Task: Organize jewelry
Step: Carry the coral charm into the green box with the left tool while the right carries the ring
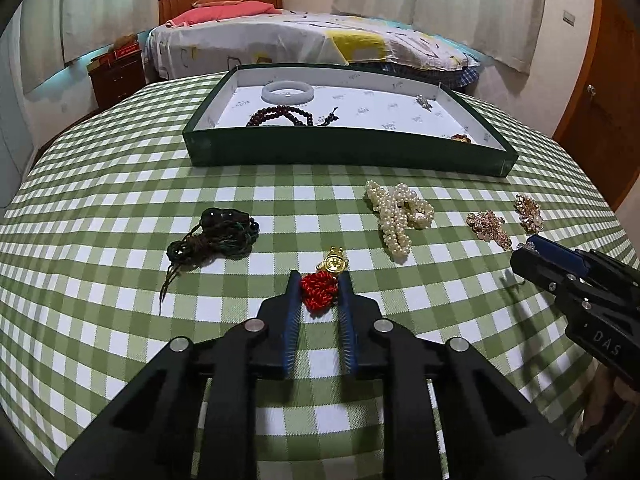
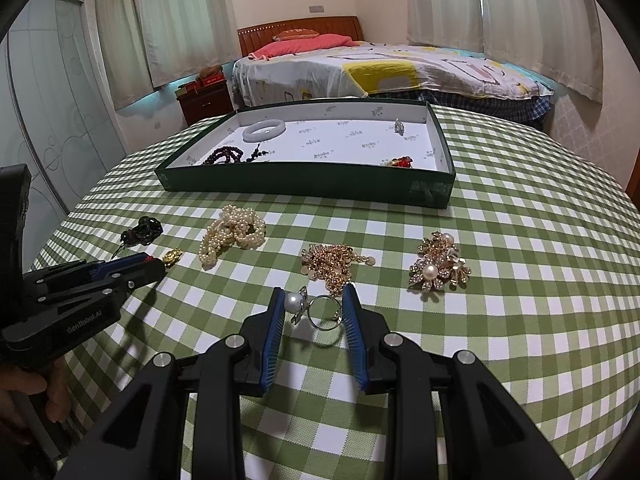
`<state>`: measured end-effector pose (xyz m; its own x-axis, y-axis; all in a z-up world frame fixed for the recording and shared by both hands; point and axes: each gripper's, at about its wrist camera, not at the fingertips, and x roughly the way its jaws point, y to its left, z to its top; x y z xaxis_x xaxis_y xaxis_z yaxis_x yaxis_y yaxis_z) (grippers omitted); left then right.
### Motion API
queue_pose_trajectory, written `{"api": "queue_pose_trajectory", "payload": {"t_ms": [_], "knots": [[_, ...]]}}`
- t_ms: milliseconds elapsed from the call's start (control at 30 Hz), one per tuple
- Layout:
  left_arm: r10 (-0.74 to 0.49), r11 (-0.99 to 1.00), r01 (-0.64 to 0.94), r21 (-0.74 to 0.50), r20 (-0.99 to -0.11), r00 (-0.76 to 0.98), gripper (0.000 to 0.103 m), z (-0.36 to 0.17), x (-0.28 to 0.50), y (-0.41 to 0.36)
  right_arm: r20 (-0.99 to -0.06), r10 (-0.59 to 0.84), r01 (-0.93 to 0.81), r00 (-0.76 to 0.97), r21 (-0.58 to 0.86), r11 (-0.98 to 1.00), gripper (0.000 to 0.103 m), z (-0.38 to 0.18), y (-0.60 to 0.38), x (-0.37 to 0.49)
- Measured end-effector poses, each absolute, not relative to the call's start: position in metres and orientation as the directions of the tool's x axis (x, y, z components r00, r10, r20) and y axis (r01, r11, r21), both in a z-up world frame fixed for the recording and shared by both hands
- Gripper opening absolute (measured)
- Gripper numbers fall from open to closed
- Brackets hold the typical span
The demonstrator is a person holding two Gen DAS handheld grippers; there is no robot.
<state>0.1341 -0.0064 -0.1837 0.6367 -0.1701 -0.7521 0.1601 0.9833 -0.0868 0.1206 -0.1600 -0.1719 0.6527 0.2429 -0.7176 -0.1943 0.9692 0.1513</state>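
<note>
My left gripper (image 1: 320, 280) is shut on a red knotted cord (image 1: 318, 296) low over the checked cloth, and its gold charm (image 1: 335, 262) pokes out past the fingertips. My right gripper (image 2: 313, 291) is shut on a silver ring (image 2: 324, 314): the ring's pearl (image 2: 293, 302) rests against the left pad and the band against the right. Behind stands the green tray (image 1: 348, 148), which holds a white bangle (image 1: 287, 93), dark red beads (image 1: 280, 117) and two small pieces. Pearl strands (image 1: 400, 212), a dark corded pendant (image 1: 216, 232) and gold brooches (image 2: 332, 264) (image 2: 438, 266) lie loose on the table.
The round table's edge curves close on both sides. A bed (image 1: 304, 40) and a bedside cabinet (image 1: 118, 76) stand beyond the tray. A person's hand (image 2: 52, 396) grips the left gripper's handle at the lower left of the right wrist view.
</note>
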Motion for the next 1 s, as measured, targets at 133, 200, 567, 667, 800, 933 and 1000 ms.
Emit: {"api": "queue_pose_trajectory", "payload": {"t_ms": [133, 200, 567, 667, 800, 933, 1000], "knots": [[-0.183, 0.981, 0.170, -0.095, -0.744, 0.643, 0.015, -0.181, 0.130, -0.007, -0.716, 0.242, -0.193, 0.656, 0.150, 0.970, 0.030, -0.172, -0.160, 0.120], [-0.186, 0.980, 0.173, -0.094, -0.733, 0.654, 0.015, -0.177, 0.127, -0.008, -0.713, 0.241, -0.192, 0.658, 0.150, 0.970, 0.030, -0.171, -0.161, 0.119], [-0.217, 0.976, 0.180, -0.126, -0.675, 0.706, 0.015, -0.140, 0.124, -0.009, -0.681, 0.245, -0.185, 0.690, 0.162, 0.969, 0.030, -0.153, -0.165, 0.120], [-0.231, 0.973, 0.190, -0.134, -0.652, 0.723, 0.015, -0.127, 0.127, -0.011, -0.662, 0.248, -0.185, 0.707, 0.165, 0.969, 0.030, -0.142, -0.166, 0.125], [-0.250, 0.968, 0.205, -0.143, -0.617, 0.746, 0.015, -0.108, 0.141, -0.015, -0.633, 0.244, -0.188, 0.734, 0.156, 0.970, 0.030, -0.126, -0.167, 0.134], [-0.266, 0.964, 0.214, -0.159, -0.582, 0.768, 0.015, -0.091, 0.163, -0.018, -0.598, 0.247, -0.188, 0.762, 0.161, 0.969, 0.030, -0.108, -0.171, 0.155], [-0.269, 0.963, 0.220, -0.155, -0.565, 0.780, 0.015, -0.084, 0.174, -0.022, -0.580, 0.241, -0.187, 0.778, 0.152, 0.970, 0.030, -0.100, -0.172, 0.166]]}}
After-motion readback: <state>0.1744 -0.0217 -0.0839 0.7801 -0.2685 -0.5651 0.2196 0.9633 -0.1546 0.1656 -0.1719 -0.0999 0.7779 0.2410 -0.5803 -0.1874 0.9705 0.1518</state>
